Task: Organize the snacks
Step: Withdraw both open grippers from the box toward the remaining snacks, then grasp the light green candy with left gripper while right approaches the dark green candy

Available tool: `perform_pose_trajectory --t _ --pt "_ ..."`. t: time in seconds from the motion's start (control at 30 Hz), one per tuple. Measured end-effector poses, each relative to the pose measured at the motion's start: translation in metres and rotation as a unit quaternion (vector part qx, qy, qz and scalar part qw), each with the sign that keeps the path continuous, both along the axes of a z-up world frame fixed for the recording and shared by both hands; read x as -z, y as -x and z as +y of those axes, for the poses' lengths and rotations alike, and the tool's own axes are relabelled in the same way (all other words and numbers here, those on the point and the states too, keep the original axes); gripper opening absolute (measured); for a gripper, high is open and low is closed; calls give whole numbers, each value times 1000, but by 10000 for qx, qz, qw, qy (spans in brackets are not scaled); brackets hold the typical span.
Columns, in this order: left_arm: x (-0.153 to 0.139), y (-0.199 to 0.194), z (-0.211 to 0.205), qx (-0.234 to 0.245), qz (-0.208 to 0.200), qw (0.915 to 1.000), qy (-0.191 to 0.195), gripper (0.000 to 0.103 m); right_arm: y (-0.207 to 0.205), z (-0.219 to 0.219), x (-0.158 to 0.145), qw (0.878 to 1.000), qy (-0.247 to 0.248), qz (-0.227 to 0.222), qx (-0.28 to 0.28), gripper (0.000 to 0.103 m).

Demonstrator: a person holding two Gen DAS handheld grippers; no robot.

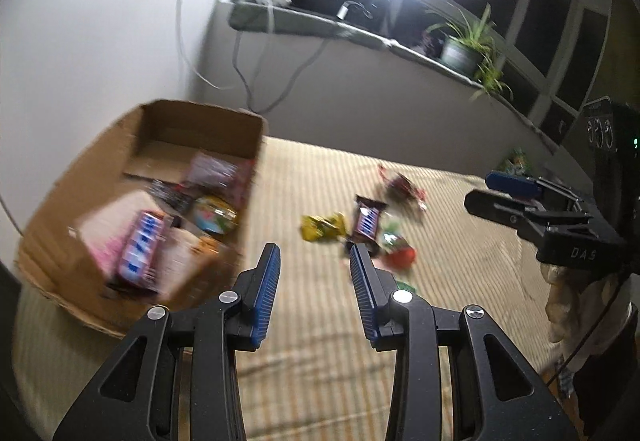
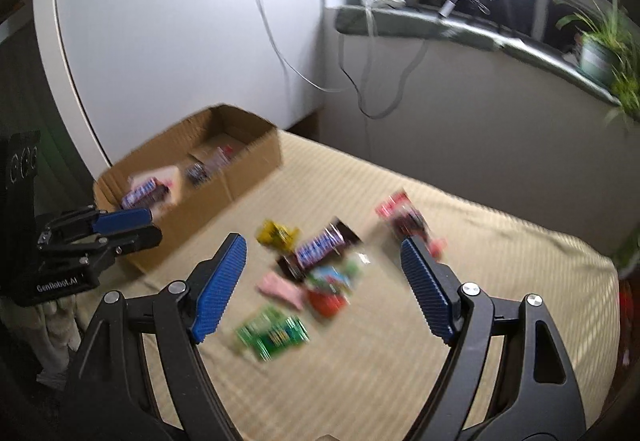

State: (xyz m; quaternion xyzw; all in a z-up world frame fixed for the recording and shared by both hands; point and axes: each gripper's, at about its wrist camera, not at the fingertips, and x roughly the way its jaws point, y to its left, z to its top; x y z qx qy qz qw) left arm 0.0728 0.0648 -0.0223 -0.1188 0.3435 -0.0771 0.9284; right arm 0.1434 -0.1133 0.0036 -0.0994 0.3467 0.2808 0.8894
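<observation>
The right gripper [image 2: 322, 289] hung with jaws spread wide and empty over loose snacks on the striped bedcover [image 2: 500, 281]; the left gripper [image 1: 314, 289], jaws partly apart and empty, was beside the cardboard box [image 1: 80, 201]. Centring on the Snickers bar [image 2: 320, 243] appeared best; the overlapping green packet [image 2: 272, 335] and pink wrapper [image 2: 280, 289] crowded it.

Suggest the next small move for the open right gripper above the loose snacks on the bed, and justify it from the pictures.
Probably lower the right gripper onto the Snickers bar and close. Its jaws stand open and empty with that bar nearly centred between them, atop the loose pile on the striped cover. The cardboard box already holds snacks, so it looks like the destination.
</observation>
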Motion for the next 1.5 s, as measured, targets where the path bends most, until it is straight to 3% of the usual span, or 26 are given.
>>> perform_pose_trajectory --t 0.13,0.3,0.37,0.57,0.8,1.03,1.4,1.5 --pt "10 0 -19 240 138 9996 -4 35 11 -21 18 9999 78 116 83 82" --pt "26 -7 -42 554 402 9976 -41 35 26 -23 46 9991 234 271 -237 82" --pt "32 -10 -52 667 506 9965 -76 35 28 -18 57 9981 268 395 -392 73" --pt "45 -19 -69 910 731 9926 -322 35 33 -3 80 9940 539 559 -770 62" --pt "53 -33 -78 1090 927 9876 -639 35 28 1 92 9911 726 637 -914 60" --pt "58 -39 -76 1091 1000 9854 -838 21 22 7 98 9884 849 694 -1049 60" --pt "61 -32 -67 1044 879 9849 -1069 20 14 27 103 9855 1008 652 -1198 60" --pt "61 -31 -65 1031 862 9853 -1058 20 13 27 104 9854 905 750 -1232 50"
